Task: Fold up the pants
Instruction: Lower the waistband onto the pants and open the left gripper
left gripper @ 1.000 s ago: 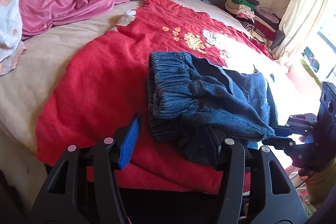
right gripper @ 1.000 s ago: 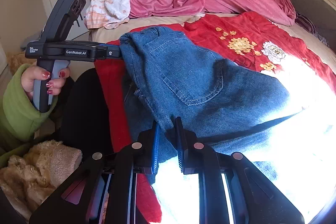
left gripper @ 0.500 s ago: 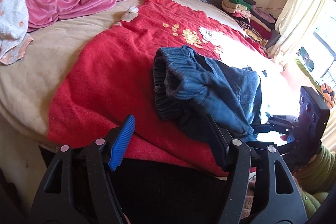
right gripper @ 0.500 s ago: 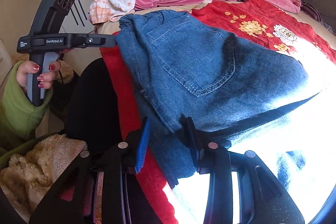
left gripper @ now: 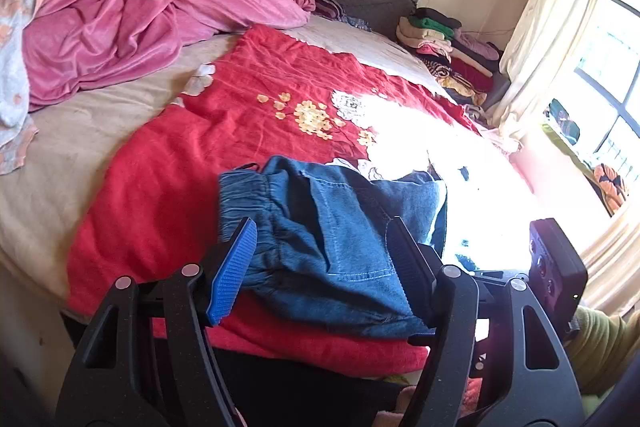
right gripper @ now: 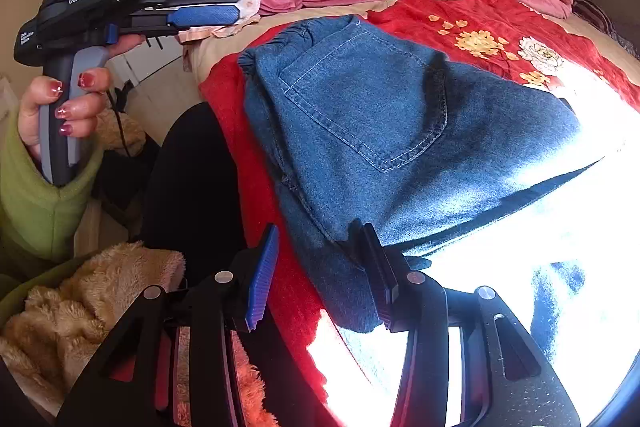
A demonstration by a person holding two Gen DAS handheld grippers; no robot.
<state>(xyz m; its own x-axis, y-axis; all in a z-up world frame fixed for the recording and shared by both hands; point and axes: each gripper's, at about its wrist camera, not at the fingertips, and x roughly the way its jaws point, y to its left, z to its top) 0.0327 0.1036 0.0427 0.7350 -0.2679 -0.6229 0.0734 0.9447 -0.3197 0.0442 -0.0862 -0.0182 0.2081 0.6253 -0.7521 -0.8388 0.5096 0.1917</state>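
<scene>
Folded blue denim pants (left gripper: 332,231) lie on the red floral blanket (left gripper: 224,131) near the bed's front edge; they also show in the right wrist view (right gripper: 380,131), back pocket up. My left gripper (left gripper: 320,259) is open, its jaws wide apart just above the waistband side, holding nothing. My right gripper (right gripper: 320,271) is open at the pants' near edge, with one finger against the denim. The left gripper shows in the right wrist view (right gripper: 200,1), lifted clear of the pants.
A crumpled pink quilt (left gripper: 152,11) and a pale patterned cloth (left gripper: 16,39) lie at the head of the bed. Stacked clothes (left gripper: 444,47) sit by the curtain and window. Bright sunlight washes out the blanket's right part. A tan fuzzy cloth (right gripper: 80,311) is near the person.
Both grippers opened and let go of the pants. The pants dropped flat onto the blanket. The left gripper drew back and up from the waistband.
</scene>
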